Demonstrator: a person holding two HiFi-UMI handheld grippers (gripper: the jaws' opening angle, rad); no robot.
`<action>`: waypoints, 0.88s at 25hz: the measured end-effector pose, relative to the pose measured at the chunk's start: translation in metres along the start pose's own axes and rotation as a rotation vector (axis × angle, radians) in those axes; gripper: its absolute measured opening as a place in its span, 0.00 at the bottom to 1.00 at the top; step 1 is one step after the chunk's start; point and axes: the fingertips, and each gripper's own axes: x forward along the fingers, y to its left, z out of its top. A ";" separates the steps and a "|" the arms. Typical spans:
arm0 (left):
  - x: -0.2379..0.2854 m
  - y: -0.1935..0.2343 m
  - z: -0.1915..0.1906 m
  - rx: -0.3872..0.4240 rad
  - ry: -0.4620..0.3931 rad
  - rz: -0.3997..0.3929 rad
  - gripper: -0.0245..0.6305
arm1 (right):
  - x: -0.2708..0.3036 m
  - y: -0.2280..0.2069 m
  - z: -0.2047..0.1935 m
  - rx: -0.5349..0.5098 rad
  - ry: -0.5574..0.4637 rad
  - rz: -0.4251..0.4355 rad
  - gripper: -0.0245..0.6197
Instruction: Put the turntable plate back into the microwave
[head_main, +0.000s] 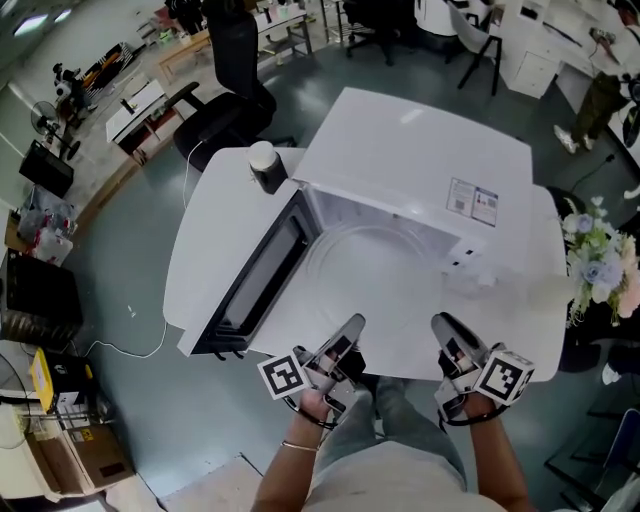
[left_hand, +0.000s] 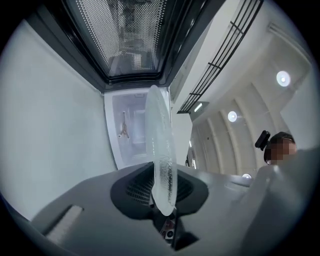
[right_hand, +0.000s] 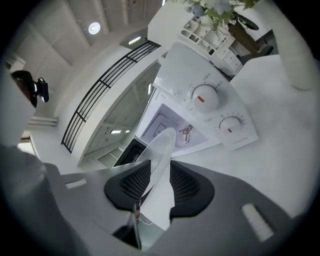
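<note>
Hard to see: the clear turntable plate (head_main: 345, 250) is faint in the head view.
Plate place: over the table's (head_main: 200, 240) near edge, before the open microwave (head_main: 420, 160).
Cavity (left_hand: 131, 125): a small three-armed piece (left_hand: 123, 131) lies inside.
Left gripper (head_main: 352, 325): jaws narrow, clamped on the plate's rim.
Right gripper (head_main: 445, 322): jaws narrow, also gripping the rim.

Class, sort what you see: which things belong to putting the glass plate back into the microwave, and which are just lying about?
Belongs to the job:
turntable plate
microwave, its door open
left claw and right claw, both shut on the plate's rim

Just lying about:
lidded black cup
flowers
office chair
</note>
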 end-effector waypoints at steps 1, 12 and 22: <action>0.001 0.001 0.001 0.006 0.003 0.002 0.10 | -0.004 -0.005 0.002 -0.018 -0.011 -0.036 0.20; 0.007 0.016 0.008 0.005 -0.011 0.013 0.10 | -0.031 -0.034 0.012 -0.338 -0.120 -0.400 0.19; 0.018 0.032 0.014 0.006 -0.020 0.015 0.10 | -0.031 -0.067 0.005 -0.370 -0.127 -0.554 0.07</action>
